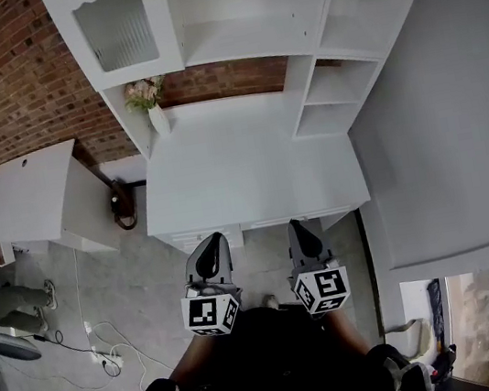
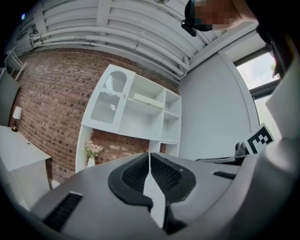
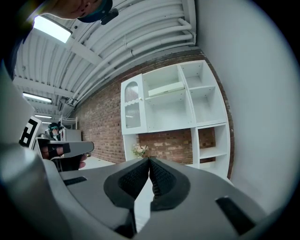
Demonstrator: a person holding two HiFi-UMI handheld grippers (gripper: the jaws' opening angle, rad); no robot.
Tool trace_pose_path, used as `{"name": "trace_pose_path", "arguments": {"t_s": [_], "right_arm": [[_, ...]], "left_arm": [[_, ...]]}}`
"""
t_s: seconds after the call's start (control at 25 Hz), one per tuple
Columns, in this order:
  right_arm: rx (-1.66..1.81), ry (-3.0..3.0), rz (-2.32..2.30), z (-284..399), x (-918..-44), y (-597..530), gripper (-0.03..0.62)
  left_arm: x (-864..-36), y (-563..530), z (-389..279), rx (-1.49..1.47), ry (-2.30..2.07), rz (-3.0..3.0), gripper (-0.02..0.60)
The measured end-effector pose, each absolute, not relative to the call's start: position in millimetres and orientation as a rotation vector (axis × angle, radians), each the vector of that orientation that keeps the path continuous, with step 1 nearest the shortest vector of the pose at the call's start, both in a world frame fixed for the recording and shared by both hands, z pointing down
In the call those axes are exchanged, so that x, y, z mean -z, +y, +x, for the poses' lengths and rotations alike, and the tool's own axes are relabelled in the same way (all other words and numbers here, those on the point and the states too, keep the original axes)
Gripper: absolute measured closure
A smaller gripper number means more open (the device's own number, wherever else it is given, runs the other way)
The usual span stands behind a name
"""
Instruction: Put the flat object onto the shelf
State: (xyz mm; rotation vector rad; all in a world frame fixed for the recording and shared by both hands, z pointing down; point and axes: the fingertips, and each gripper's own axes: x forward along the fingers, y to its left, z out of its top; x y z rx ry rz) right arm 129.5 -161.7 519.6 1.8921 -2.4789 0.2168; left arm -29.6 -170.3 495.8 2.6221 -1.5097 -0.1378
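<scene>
A white desk (image 1: 249, 166) carries a white shelf unit (image 1: 246, 36) against a brick wall. A flat pale board (image 3: 166, 89) lies on an upper shelf of the middle compartment; it also shows in the left gripper view (image 2: 147, 99). My left gripper (image 1: 215, 239) and right gripper (image 1: 294, 226) hang side by side just before the desk's front edge, over the floor. Both are shut with nothing between their jaws. The left gripper (image 2: 149, 154) and the right gripper (image 3: 149, 159) both point up at the shelf unit.
A vase of flowers (image 1: 149, 99) stands at the desk's back left under a glass cabinet door (image 1: 114, 26). Small open shelves (image 1: 337, 82) line the right side. A white wall (image 1: 444, 110) runs along the right. A side table (image 1: 31, 193) and floor cables (image 1: 103, 348) lie left.
</scene>
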Motion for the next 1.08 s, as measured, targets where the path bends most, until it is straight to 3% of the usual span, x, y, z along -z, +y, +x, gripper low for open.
{"name": "trace_pose_path", "arguments": {"t_s": [1.08], "right_arm": [[-0.149, -2.483, 1.897, 119, -509, -156, 0.569]], "left_arm": [[-498, -168, -39, 0.170, -1.473, 2.618, 0.563]]}}
